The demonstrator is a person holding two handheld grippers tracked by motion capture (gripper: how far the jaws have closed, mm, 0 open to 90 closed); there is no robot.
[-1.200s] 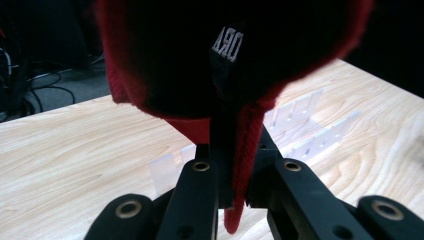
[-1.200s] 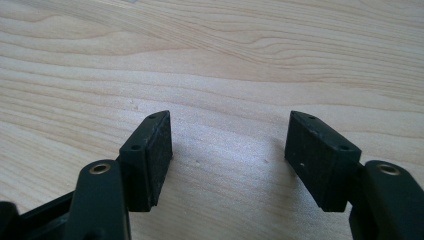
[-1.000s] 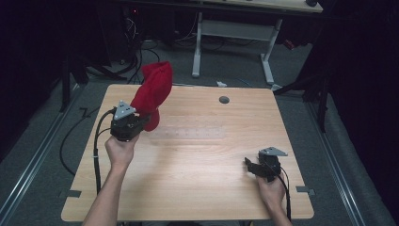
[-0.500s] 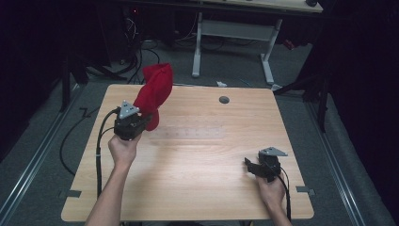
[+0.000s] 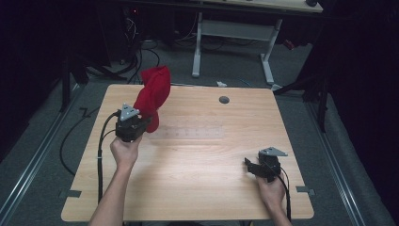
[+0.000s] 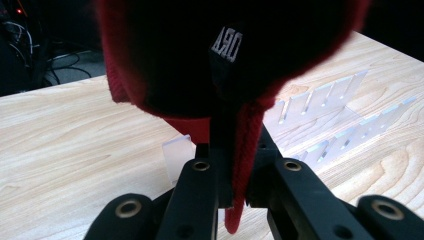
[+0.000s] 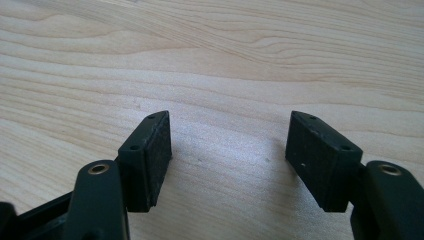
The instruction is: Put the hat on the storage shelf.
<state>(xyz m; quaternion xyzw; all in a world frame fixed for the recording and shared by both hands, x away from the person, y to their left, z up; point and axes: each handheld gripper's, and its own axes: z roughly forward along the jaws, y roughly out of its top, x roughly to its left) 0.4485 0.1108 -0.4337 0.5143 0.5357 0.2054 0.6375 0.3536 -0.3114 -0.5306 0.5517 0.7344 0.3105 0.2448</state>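
A red knit hat (image 5: pixel 153 92) hangs raised above the table's far left. My left gripper (image 5: pixel 147 123) is shut on its lower edge. In the left gripper view the hat (image 6: pixel 150 75) looms dark and close, with a black label on it. Its red rim is pinched between the closed jaws of the left gripper (image 6: pixel 235 170). My right gripper (image 5: pixel 249 165) rests low at the table's front right. In the right gripper view the right gripper (image 7: pixel 230 155) stands open over bare wood, with nothing between its pads.
A clear slotted acrylic rack (image 5: pixel 193 132) lies flat on the wooden table (image 5: pixel 188 188), just right of the left gripper, and shows as the rack (image 6: pixel 330 115) in the left gripper view. A round grommet hole (image 5: pixel 224 100) sits near the far edge. Cables trail off the left side.
The left hand with the red hat has shifted very slightly to the right. The right gripper has stayed put.
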